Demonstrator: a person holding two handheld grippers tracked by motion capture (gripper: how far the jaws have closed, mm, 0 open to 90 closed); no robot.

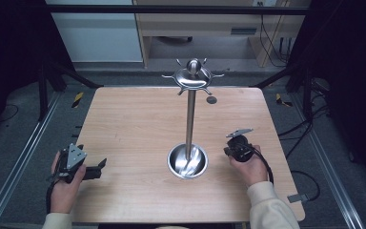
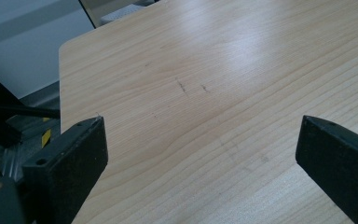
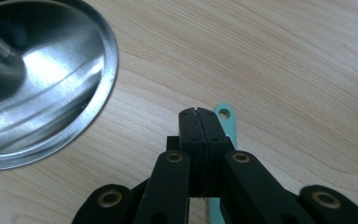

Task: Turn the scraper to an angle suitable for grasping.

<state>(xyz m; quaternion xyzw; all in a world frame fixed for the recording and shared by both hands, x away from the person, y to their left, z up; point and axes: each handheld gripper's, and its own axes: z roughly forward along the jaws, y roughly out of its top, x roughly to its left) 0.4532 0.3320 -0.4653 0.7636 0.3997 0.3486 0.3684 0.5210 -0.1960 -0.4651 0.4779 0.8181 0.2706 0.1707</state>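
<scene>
Metal stand (image 1: 189,119): polished steel, one piece. Round dished base (image 1: 188,162) resting on the wooden table (image 1: 124,124), slightly nearer the person's edge than the table's middle. Long axis vertical: a slim pole rises straight from the centre of the base. Top fitting (image 1: 193,76): a shallow disc with short hooked prongs radiating outward all round, capped by a rounded knob. In the right gripper view the base (image 3: 42,84) shows as a gleaming dish with the foot of the pole at its centre.

Left gripper (image 1: 93,169): held in the left hand (image 1: 66,183), well to the left of the stand's base, near the table's left edge, pointing roughly toward the base. In the left gripper view the jaws stand wide apart with bare wood grain (image 2: 205,93) between them; nothing held.

Right gripper (image 1: 236,143): held in the right hand (image 1: 250,167), just to the right of the stand's base, apart from it. In the right gripper view (image 3: 198,112) the jaws are pressed fully together, with nothing seen between them.

Teal strip (image 3: 227,122): thin, flat, with a holed rounded end, lying on the wood beside the base; mostly hidden under the right gripper's jaws, long axis roughly along them. Whether it touches the jaws cannot be told.
</scene>
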